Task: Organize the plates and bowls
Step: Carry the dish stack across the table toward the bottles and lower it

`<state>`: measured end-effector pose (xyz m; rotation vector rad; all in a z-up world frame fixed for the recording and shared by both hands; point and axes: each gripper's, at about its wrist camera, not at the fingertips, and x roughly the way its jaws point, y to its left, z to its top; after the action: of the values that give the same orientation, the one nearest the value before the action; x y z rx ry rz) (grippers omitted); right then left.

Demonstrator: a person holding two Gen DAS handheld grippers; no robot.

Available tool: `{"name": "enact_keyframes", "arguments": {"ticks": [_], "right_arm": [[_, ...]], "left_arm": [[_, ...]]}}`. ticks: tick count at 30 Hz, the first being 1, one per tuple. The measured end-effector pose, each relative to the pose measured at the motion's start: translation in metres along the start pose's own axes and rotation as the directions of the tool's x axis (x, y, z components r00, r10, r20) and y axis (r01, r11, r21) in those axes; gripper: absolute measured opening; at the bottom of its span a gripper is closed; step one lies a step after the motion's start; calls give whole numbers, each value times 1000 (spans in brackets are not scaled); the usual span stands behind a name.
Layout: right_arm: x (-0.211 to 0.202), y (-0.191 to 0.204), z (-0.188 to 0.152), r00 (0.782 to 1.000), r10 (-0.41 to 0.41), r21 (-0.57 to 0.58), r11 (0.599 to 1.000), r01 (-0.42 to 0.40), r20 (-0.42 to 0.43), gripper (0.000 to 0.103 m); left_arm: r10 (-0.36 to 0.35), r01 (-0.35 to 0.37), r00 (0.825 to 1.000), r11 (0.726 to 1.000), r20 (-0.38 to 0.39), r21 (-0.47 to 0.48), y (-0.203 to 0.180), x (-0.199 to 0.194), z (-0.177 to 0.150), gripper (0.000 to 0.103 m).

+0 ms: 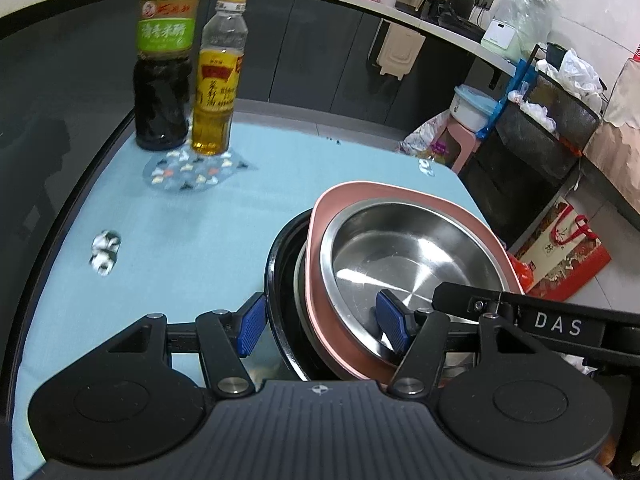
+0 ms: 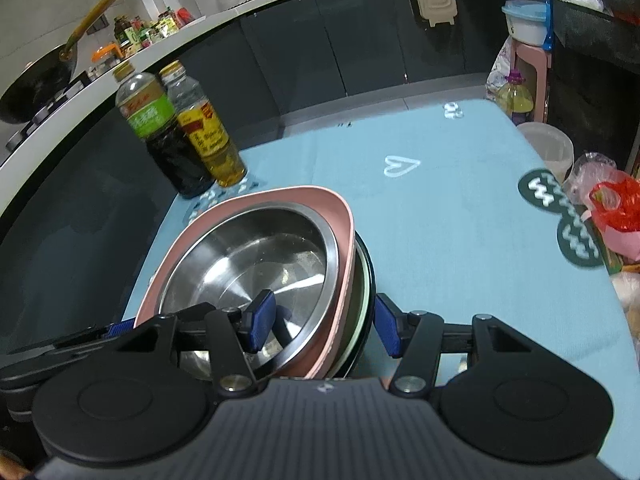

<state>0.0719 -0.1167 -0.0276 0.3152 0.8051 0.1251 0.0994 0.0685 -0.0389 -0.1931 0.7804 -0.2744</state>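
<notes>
Stack [image 1: 316, 280] of steel bowl [image 1: 404, 256], pink dish [image 1: 320, 312], dark plates: rigid, slick, heavy together; left tool [image 1: 320, 326] and right tool [image 2: 324, 324] each clamp opposite rims, jaws wide.

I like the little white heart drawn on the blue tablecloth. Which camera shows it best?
The right wrist view: the white heart sits in the open on the blue tablecloth, beyond the stacked dishes. In the left wrist view I cannot find the heart; only other small white prints show on the cloth.
</notes>
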Motion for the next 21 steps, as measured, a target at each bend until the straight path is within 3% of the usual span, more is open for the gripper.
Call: {"name": "enact_keyframes", "arguments": {"ticks": [9,21], "right_arm": [[28,-17,29,999,-17,21,1000,16,37,52],[63,-34,38,999,-24,28,999,23,34,52]], "left_arm": [[-7,7,1000,1000,27,-7,-3,42,28,57],[2,-1,1000,1000,16,-19,2,83,34,56]]}}
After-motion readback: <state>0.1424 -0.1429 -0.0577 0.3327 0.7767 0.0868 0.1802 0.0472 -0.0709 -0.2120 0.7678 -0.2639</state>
